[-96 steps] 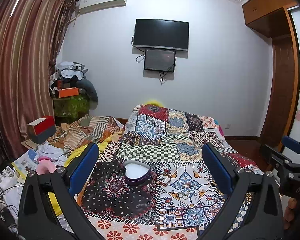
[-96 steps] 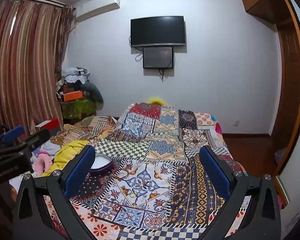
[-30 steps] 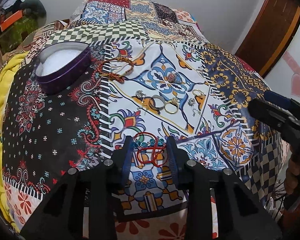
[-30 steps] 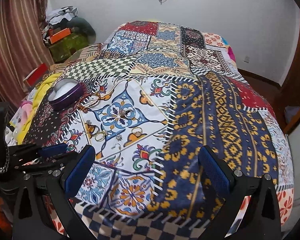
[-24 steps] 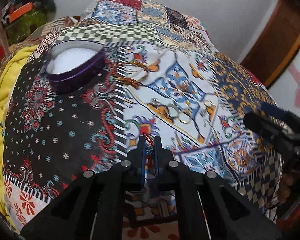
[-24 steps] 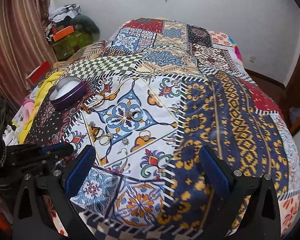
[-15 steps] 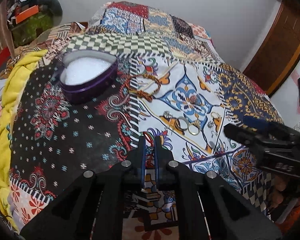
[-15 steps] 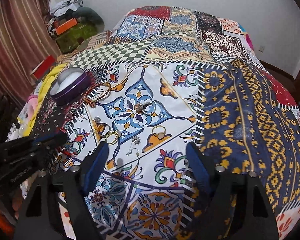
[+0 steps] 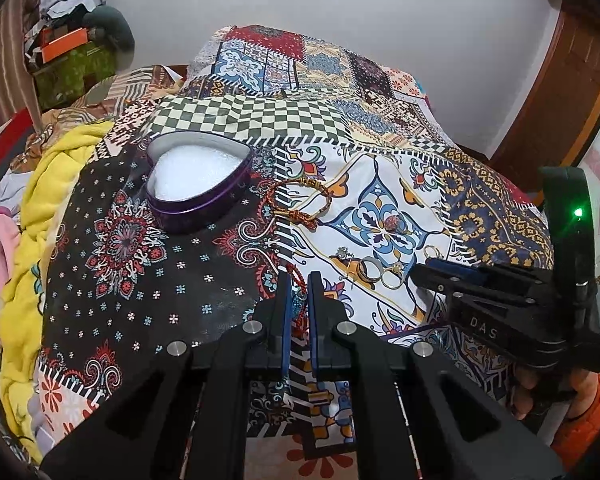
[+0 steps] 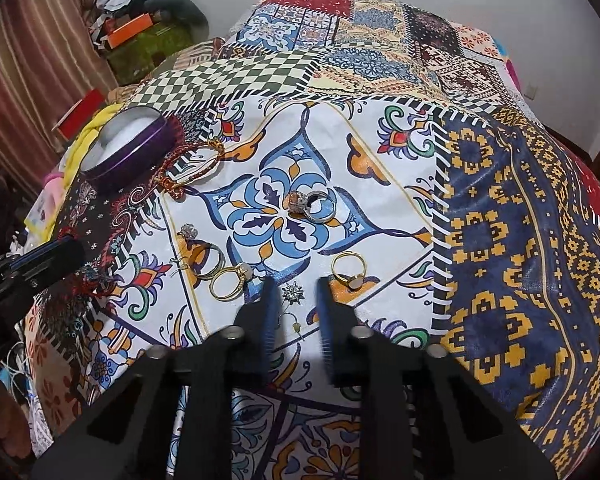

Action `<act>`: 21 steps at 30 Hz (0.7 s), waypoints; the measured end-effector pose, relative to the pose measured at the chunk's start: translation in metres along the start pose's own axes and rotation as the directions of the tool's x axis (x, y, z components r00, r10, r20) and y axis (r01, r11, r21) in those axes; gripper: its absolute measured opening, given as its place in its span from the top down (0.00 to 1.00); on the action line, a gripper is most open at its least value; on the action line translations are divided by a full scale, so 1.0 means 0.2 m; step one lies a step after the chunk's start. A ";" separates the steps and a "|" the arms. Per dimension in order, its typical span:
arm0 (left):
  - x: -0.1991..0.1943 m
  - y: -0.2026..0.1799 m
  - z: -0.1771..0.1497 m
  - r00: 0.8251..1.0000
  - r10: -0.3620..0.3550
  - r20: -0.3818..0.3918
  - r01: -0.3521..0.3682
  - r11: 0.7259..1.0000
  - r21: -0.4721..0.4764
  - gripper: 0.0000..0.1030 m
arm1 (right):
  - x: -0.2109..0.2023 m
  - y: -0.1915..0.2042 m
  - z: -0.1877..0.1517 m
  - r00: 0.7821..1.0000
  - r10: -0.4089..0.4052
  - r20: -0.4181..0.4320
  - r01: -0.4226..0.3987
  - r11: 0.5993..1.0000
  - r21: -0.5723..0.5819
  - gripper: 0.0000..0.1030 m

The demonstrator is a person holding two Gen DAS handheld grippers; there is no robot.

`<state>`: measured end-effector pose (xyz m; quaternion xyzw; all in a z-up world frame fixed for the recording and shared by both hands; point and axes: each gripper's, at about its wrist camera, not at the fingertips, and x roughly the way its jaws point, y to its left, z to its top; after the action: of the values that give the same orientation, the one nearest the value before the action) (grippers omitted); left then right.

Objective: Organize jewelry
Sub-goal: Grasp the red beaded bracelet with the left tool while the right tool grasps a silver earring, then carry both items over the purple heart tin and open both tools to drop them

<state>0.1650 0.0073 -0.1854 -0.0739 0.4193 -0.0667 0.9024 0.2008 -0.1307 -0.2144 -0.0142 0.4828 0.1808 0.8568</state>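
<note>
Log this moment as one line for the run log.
left gripper: shut on red bracelet | right gripper: open over star earring | heart tin: open, no jewelry visible inside

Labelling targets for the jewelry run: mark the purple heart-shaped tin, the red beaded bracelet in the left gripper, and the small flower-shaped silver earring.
Purple heart-shaped tin [image 9: 216,196], left wrist view, on its purple side wall.
Red beaded bracelet [image 9: 297,280], left wrist view, on the beads above the fingertips.
Small flower-shaped silver earring [image 10: 293,292], right wrist view, on its flower head.

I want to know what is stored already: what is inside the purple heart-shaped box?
The purple heart-shaped box shows only white padding inside; no jewelry is visible on it. Anything under the padding is covered and cannot be seen.
</note>
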 end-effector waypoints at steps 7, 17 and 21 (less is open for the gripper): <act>-0.08 0.00 0.02 0.999 0.030 0.040 -0.030 1.000 0.005 0.94 | -0.04 0.01 0.02 0.999 0.002 0.045 -0.003 1.000 0.011 0.90; -0.24 0.01 0.08 0.991 0.055 0.125 -0.055 0.998 -0.005 0.94 | -0.19 0.03 0.10 0.991 0.000 0.132 0.000 1.000 0.001 0.90; -0.31 0.02 0.11 0.984 0.065 0.166 -0.065 0.998 -0.005 0.94 | -0.28 0.07 0.15 0.984 0.010 0.181 -0.007 1.000 -0.018 0.90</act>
<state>0.1424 0.0245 -0.1252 -0.0651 0.3447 -0.0308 0.9359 0.1946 -0.1282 -0.1495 -0.0033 0.4015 0.1891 0.8961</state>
